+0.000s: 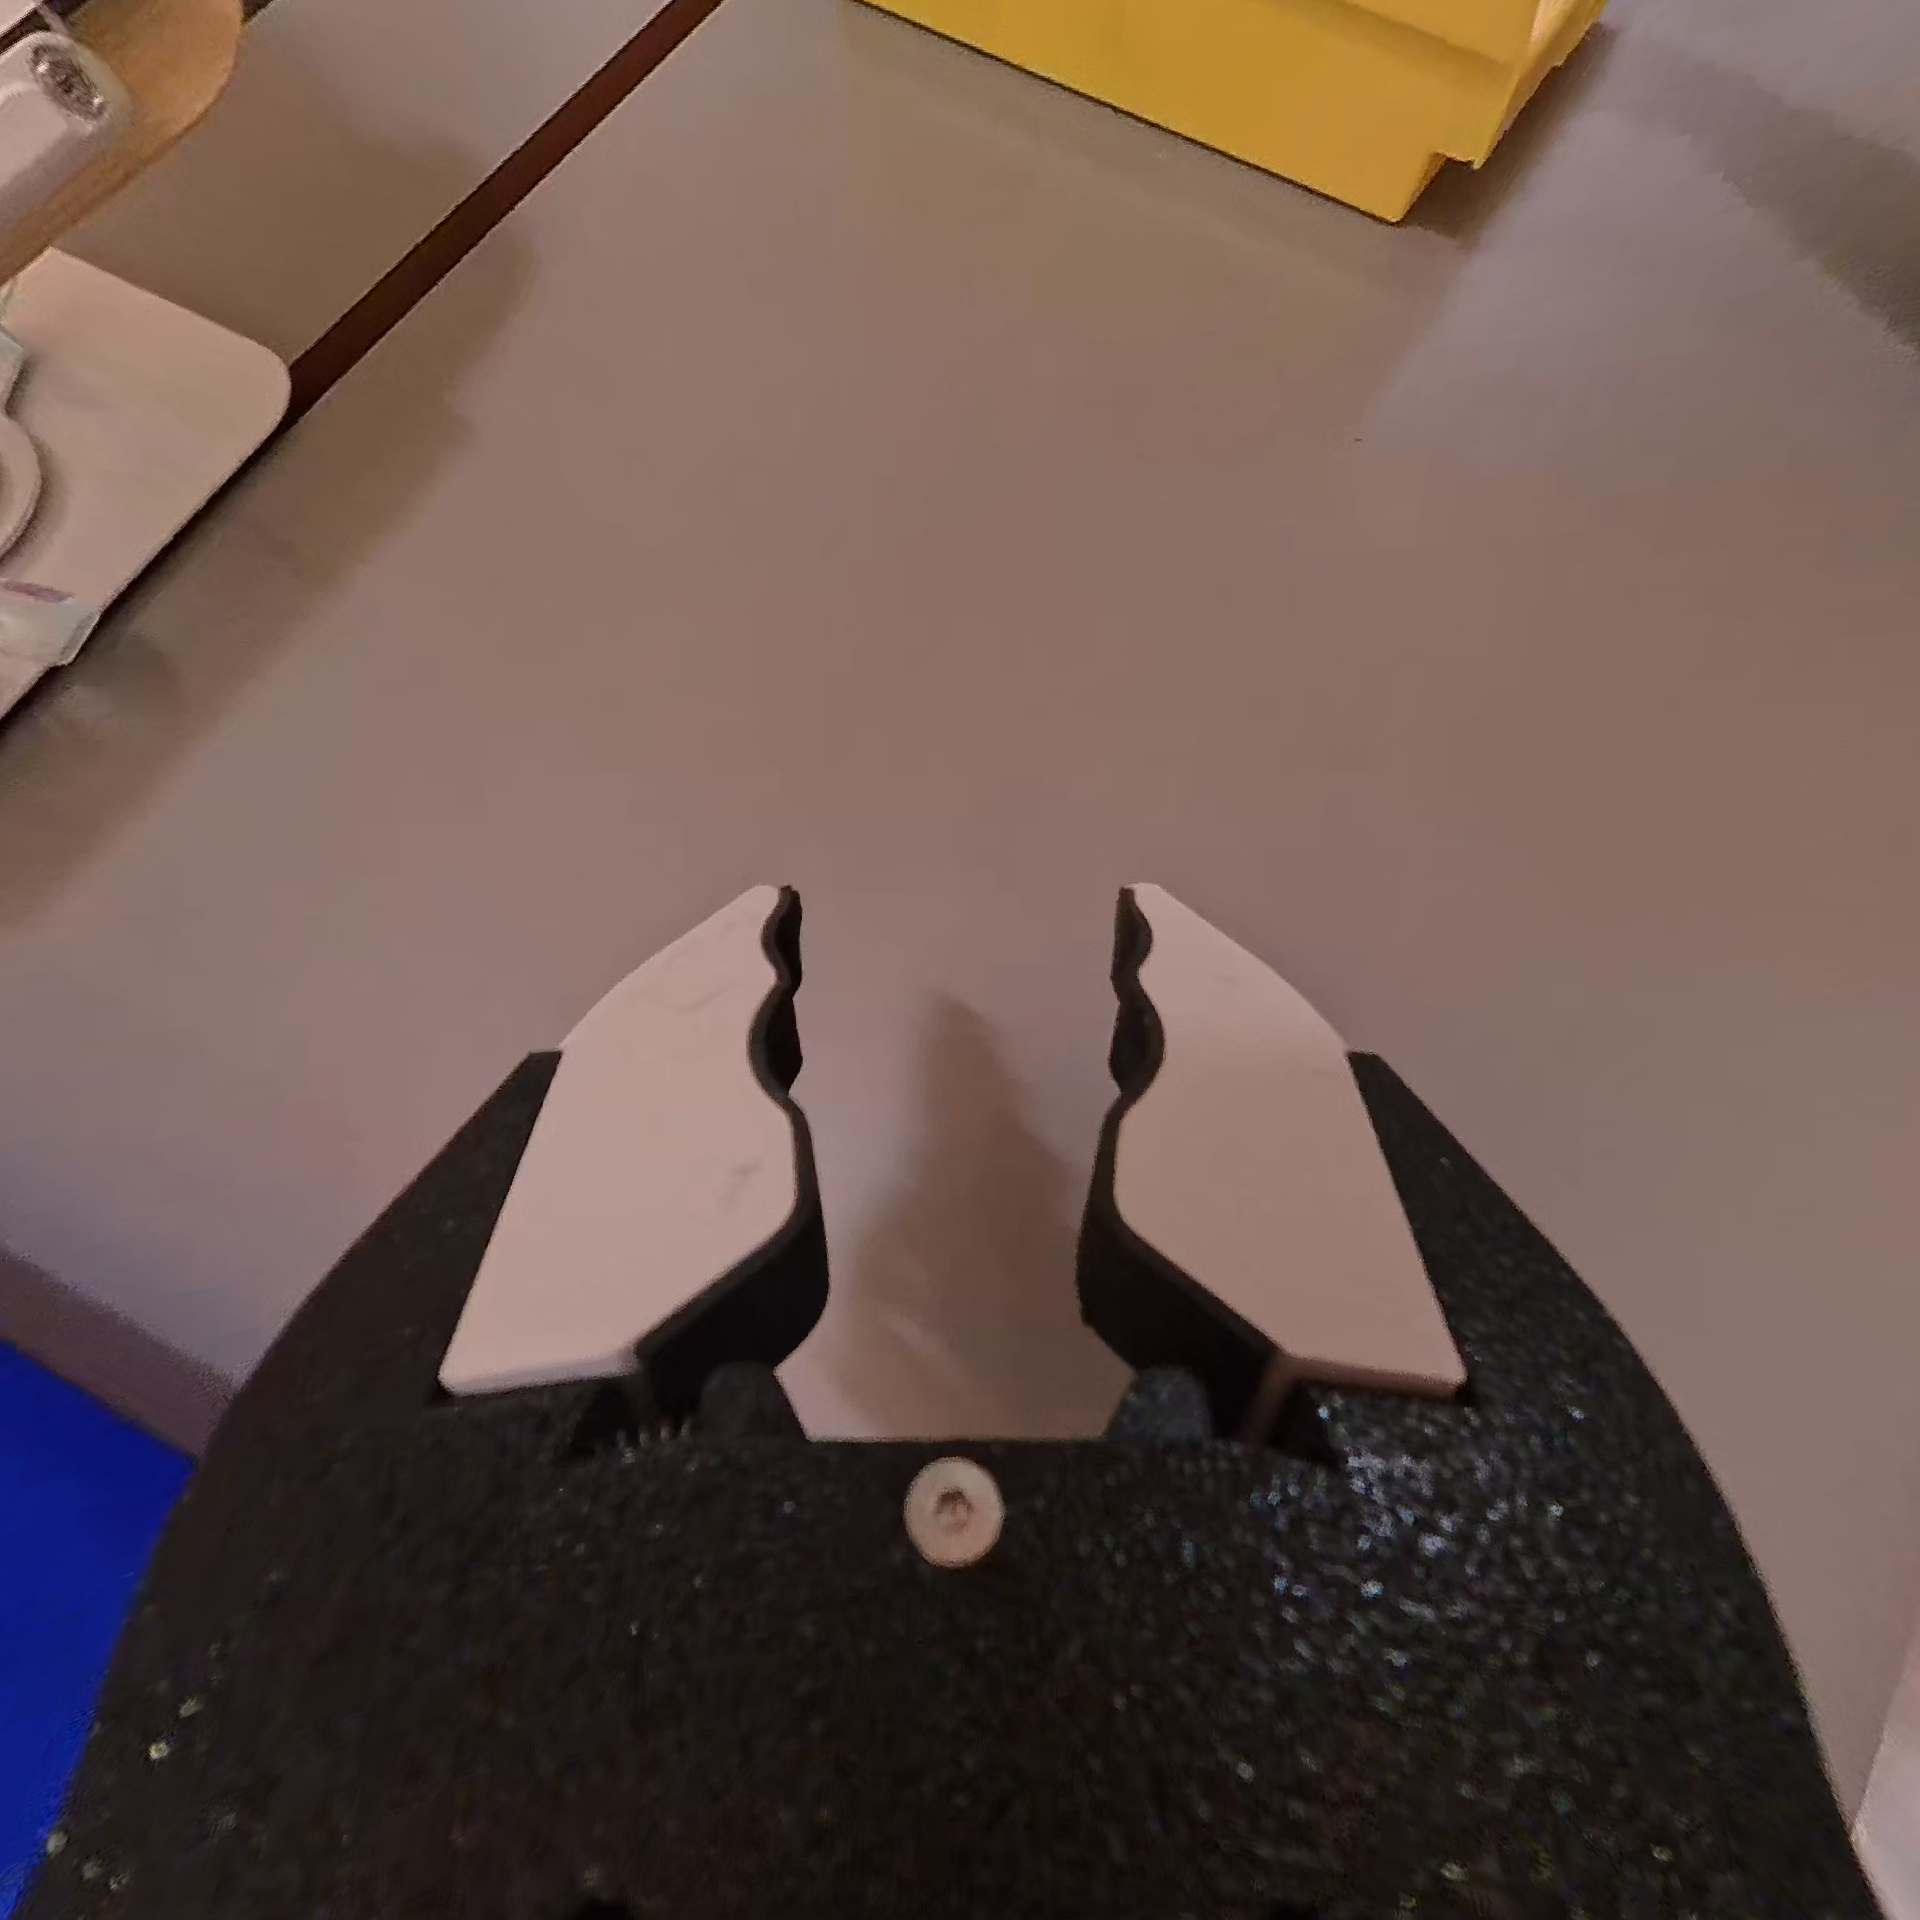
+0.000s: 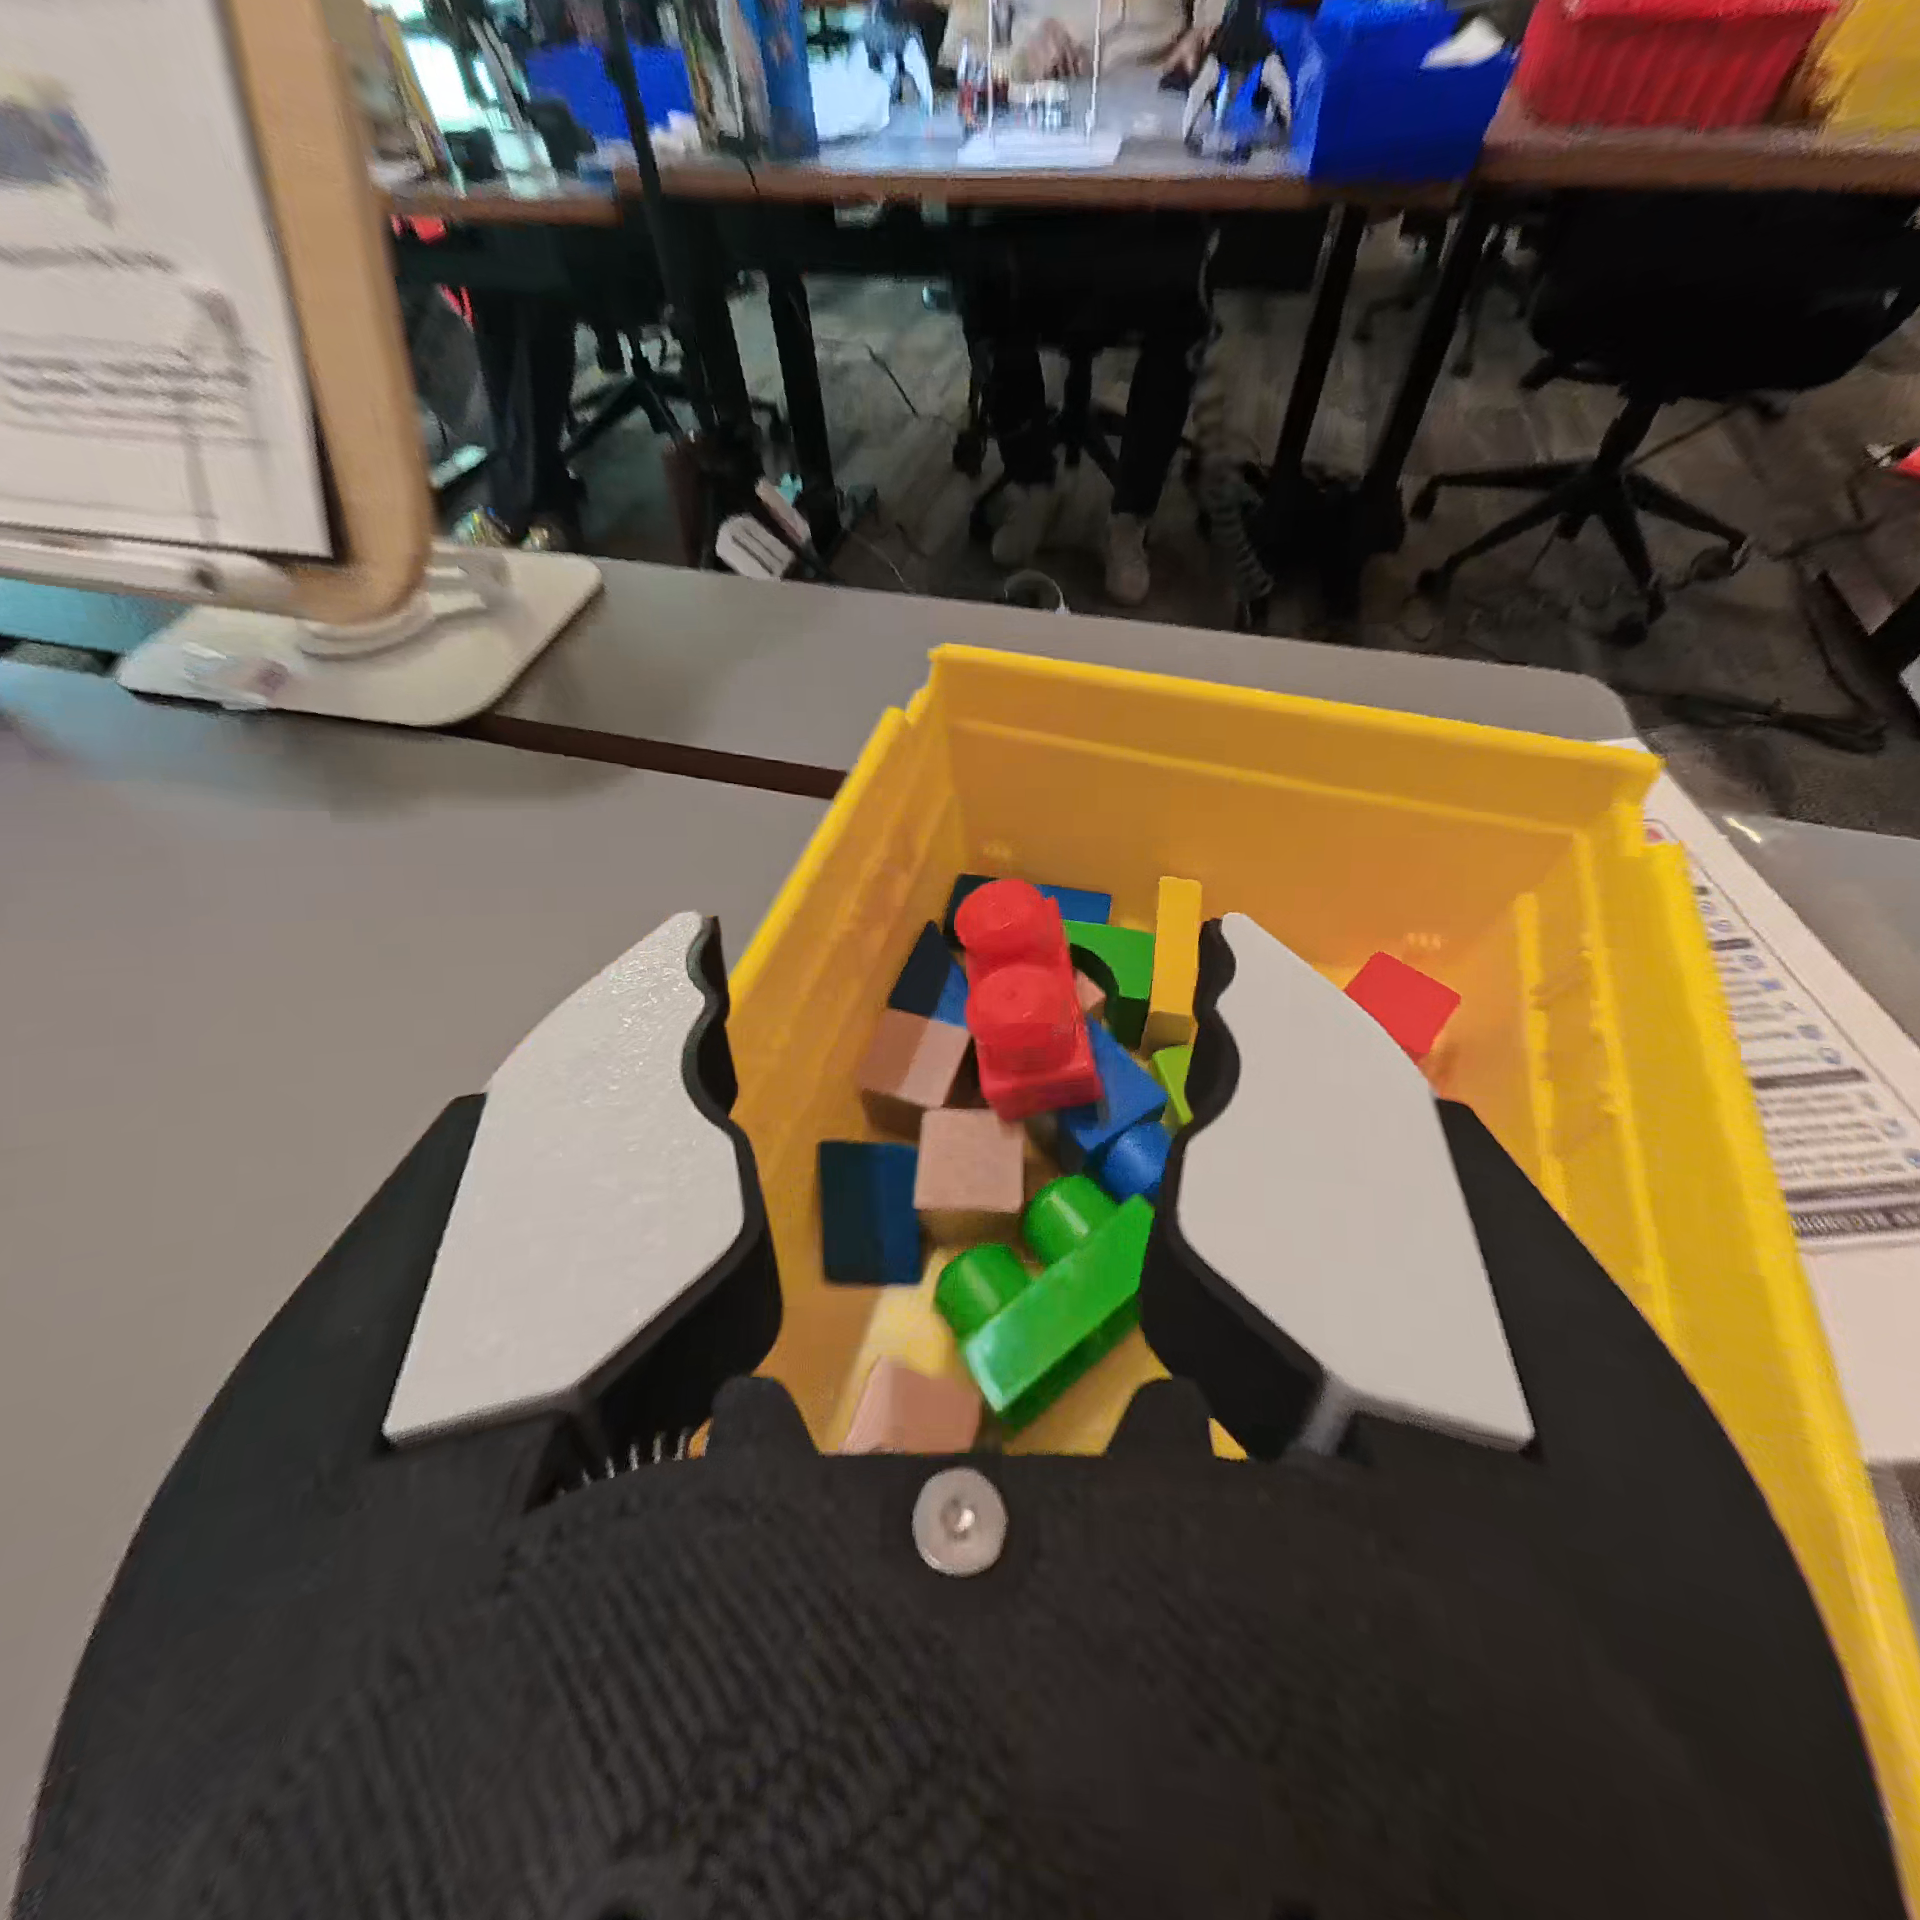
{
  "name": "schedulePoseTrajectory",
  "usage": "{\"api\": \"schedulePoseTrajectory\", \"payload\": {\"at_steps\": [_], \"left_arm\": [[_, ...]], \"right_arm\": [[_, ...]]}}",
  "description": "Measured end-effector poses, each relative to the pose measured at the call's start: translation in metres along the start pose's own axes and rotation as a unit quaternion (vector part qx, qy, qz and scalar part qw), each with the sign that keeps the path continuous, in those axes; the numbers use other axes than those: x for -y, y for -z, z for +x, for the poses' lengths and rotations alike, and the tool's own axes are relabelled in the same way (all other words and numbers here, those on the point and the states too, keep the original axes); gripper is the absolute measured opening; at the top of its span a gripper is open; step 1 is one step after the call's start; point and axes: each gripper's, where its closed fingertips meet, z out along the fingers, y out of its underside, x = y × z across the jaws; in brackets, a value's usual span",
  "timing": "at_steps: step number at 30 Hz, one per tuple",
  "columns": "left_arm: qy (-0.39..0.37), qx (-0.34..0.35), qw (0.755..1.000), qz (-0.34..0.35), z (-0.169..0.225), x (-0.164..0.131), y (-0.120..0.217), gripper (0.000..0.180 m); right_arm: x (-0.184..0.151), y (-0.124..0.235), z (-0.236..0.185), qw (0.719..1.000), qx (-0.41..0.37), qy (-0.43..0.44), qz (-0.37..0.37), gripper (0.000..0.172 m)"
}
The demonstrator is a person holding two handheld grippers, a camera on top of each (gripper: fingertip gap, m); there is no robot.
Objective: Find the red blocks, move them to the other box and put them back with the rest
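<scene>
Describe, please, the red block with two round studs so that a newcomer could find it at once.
Look into the yellow box on the grey table. On top of the pile of blocks at its left side lies the red block with two studs. The only other red piece, a plain red cube, sits apart at the right.

A smooth grey surface (image 2: 260, 935) carries a white monitor with a tan frame (image 2: 187, 312) on a flat white base (image 2: 416, 655), at left. A printed white paper sheet (image 2: 1808, 1091) lies at right. Beyond the surface's far edge, dark-legged wooden tables (image 2: 1039, 187) and black wheeled office chairs (image 2: 1662, 343) stand on the floor.
</scene>
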Motion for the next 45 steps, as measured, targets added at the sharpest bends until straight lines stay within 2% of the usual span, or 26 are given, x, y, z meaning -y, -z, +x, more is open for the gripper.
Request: {"api": "schedulePoseTrajectory", "payload": {"at_steps": [2,4,5,7,9,11,13,16,21,23,25,28,34,39,43,44,45], "left_arm": [[0.017,0.015,1.0,0.007,-0.008,-0.003,0.008,0.057],[0.039,0.041,0.998,0.022,-0.024,-0.001,0.022,0.057],[0.051,0.061,0.996,0.029,-0.036,0.0,0.032,0.056],[0.08,0.108,0.99,0.037,-0.066,0.003,0.059,0.055],[0.109,0.155,0.981,0.032,-0.102,0.003,0.092,0.054],[0.118,0.204,0.972,-0.006,-0.143,-0.009,0.127,0.054],[0.105,0.237,0.962,-0.085,-0.183,-0.034,0.154,0.054],[0.041,0.252,0.946,-0.198,-0.234,-0.072,0.173,0.055],[-0.129,0.205,0.909,-0.339,-0.27,-0.122,0.157,0.063],[-0.161,0.175,0.896,-0.376,-0.274,-0.137,0.143,0.063],[-0.143,0.174,0.885,-0.408,-0.286,-0.148,0.134,0.063],[-0.1,0.158,0.883,-0.432,-0.301,-0.16,0.121,0.052],[-0.07,0.131,0.866,-0.477,-0.329,-0.182,0.113,0.048],[-0.033,0.11,0.863,-0.492,-0.334,-0.193,0.105,0.042],[-0.042,0.114,0.855,-0.505,-0.336,-0.202,0.098,0.041],[-0.044,0.118,0.855,-0.504,-0.336,-0.202,0.096,0.037],[-0.045,0.127,0.855,-0.501,-0.337,-0.202,0.095,0.025]], "right_arm": [[0.01,0.031,-0.017,1.0,0.005,0.011,0.029,0.082],[0.016,0.064,-0.037,1.0,0.002,0.019,0.025,0.082],[0.024,0.079,-0.048,0.998,-0.003,0.028,0.052,0.082],[0.036,0.101,-0.075,0.992,0.014,0.065,0.11,0.074],[0.035,0.114,-0.092,0.989,0.016,0.086,0.122,0.072],[0.028,0.121,-0.105,0.988,0.025,0.099,0.116,0.072],[0.017,0.125,-0.117,0.988,0.045,0.104,0.106,0.072],[0.005,0.128,-0.133,0.988,0.063,0.099,0.1,0.072],[-0.012,0.126,-0.163,0.987,0.092,0.09,0.099,0.07],[-0.015,0.123,-0.174,0.985,0.105,0.084,0.105,0.07],[-0.019,0.119,-0.181,0.984,0.112,0.094,0.106,0.07],[-0.023,0.112,-0.183,0.984,0.119,0.1,0.087,0.07],[-0.025,0.109,-0.179,0.985,0.123,0.079,0.092,0.069],[-0.029,0.104,-0.179,0.984,0.125,0.092,0.085,0.069],[-0.03,0.103,-0.18,0.983,0.135,0.089,0.089,0.069],[-0.031,0.102,-0.179,0.983,0.135,0.088,0.087,0.069],[-0.032,0.102,-0.178,0.984,0.133,0.085,0.083,0.069]]}}
